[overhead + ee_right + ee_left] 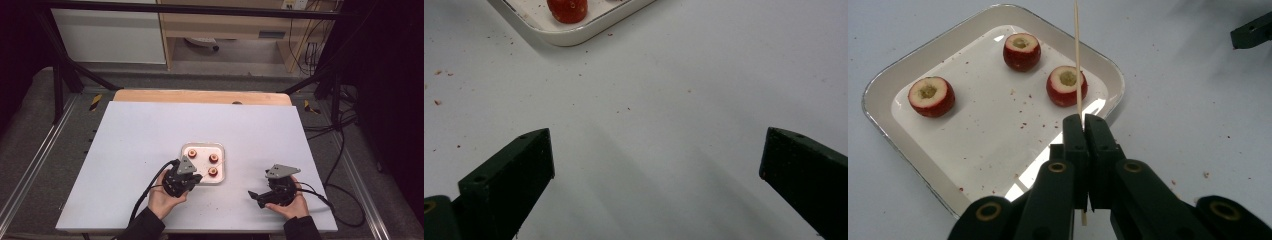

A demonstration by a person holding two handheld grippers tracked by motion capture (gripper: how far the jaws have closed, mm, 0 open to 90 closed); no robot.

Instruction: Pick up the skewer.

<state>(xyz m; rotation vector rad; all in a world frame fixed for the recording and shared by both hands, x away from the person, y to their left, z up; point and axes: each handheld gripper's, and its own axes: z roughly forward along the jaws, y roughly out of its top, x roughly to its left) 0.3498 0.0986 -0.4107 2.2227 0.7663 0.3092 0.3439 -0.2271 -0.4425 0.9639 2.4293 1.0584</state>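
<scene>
Left gripper (pixel 1083 122): I have its two black jaws pressed together on a thin wooden skewer (pixel 1078 55). In the high view I see this gripper (pixel 196 179) at the near left corner of the tray, with my left hand (pixel 162 197) behind it.

Skewer: it stands pinched between the jaw tips, runs up past the top edge of the left gripper view, and a short end pokes out below the jaws. It crosses in front of the nearest fruit; I cannot tell whether it touches it.

Tray (pixel 893 85): a white tray with rounded corners, lying flat on the table just ahead of the left gripper. Small red crumbs are scattered over its floor.

Fruits: three small red fruits with their tops cut off and their pale insides hollowed. One sits near the tray's left side (pixel 931 96), one toward the far side (pixel 1021 51), one nearest the jaws (pixel 1065 87). They stand apart from each other.

Right gripper (pixel 656 160): I hold its jaws wide apart over bare table, with nothing between them. In the high view it (pixel 255 196) lies to the right of the tray, well apart from it, in my right hand (pixel 295 205).

Table (pixel 150 130): a white top, with red crumbs near the tray.
</scene>
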